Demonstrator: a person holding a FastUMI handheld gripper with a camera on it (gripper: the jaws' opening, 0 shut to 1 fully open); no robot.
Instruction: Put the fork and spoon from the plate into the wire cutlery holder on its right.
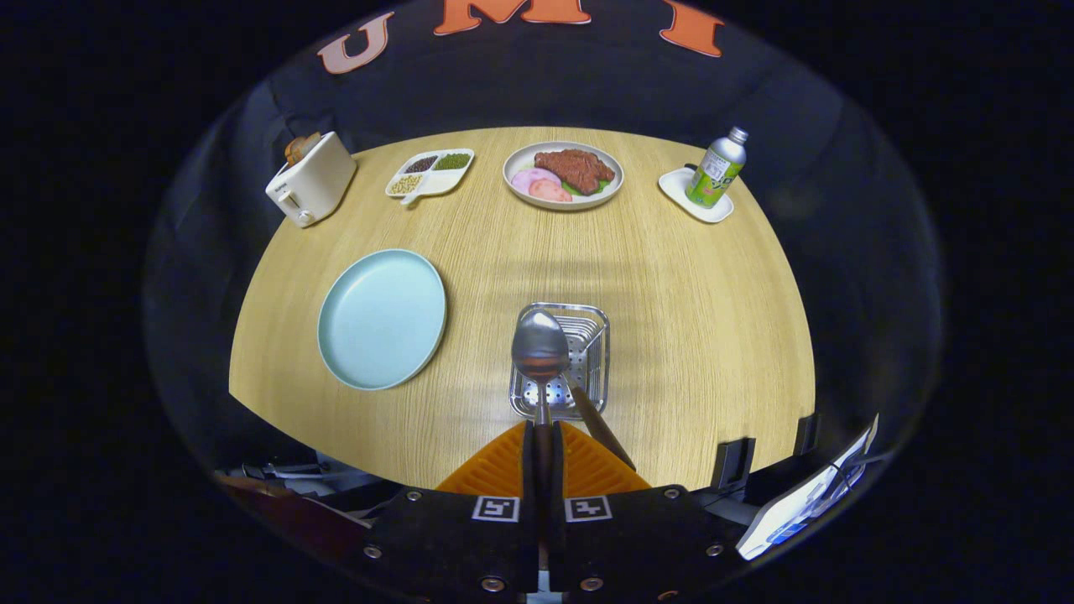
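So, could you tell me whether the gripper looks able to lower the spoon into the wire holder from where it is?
Probably yes. The gripper is shut on the spoon, whose bowl hangs over the holder. A brown handle already leans inside, but the rest looks free.

Light wood table [688,319] w/ rounded far edge, black cloth wall [545,84] behind; even overhead light, soft glare mid-table.

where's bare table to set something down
Bare wood lies between the blue plate, wire holder and the far row, also right of the holder. Crowded: the hand-held gripper, shut on the spoon, over the holder.
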